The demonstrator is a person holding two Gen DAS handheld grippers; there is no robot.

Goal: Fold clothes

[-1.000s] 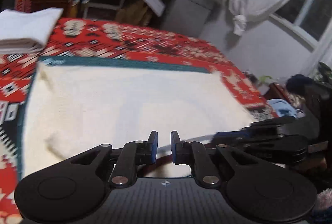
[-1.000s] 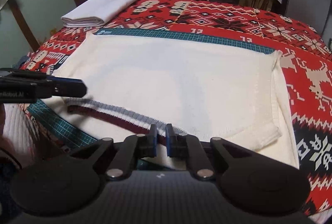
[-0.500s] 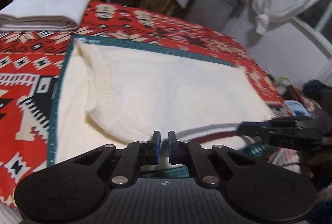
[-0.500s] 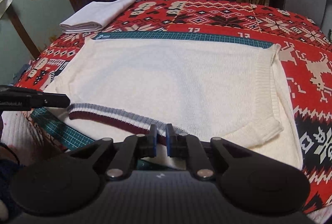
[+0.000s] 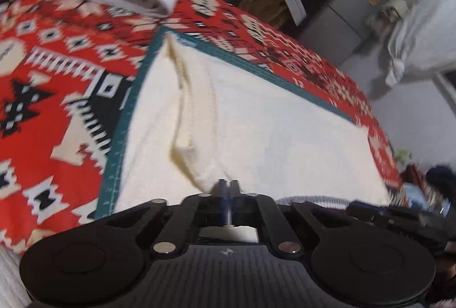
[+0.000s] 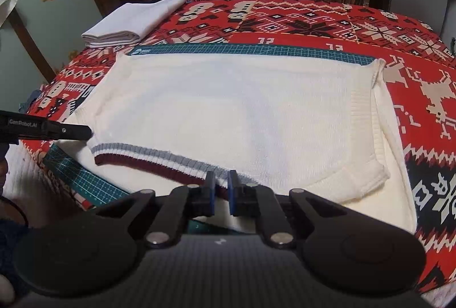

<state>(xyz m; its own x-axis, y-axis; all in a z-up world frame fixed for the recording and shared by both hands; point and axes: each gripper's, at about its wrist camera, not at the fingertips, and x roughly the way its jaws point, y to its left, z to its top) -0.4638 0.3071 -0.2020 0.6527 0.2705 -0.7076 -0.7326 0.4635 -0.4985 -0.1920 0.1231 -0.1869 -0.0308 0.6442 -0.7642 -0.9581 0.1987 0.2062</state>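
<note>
Right hand-held gripper (image 6: 221, 188) narrowly parted over striped ribbed collar (image 6: 159, 157), gripping nothing. Left hand-held gripper (image 5: 228, 191) pinched together on cream knit sweater (image 6: 228, 108) near its near-left edge. Sweater flat on green gridded cutting mat (image 6: 256, 50), patterned red cloth (image 6: 313, 20). Right view resolves ribbing; left blurred. Folded white fabric (image 6: 136, 20) far-left corner.

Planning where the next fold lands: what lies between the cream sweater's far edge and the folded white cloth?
In the right wrist view, a strip of green cutting mat, then patterned red blanket.
</note>
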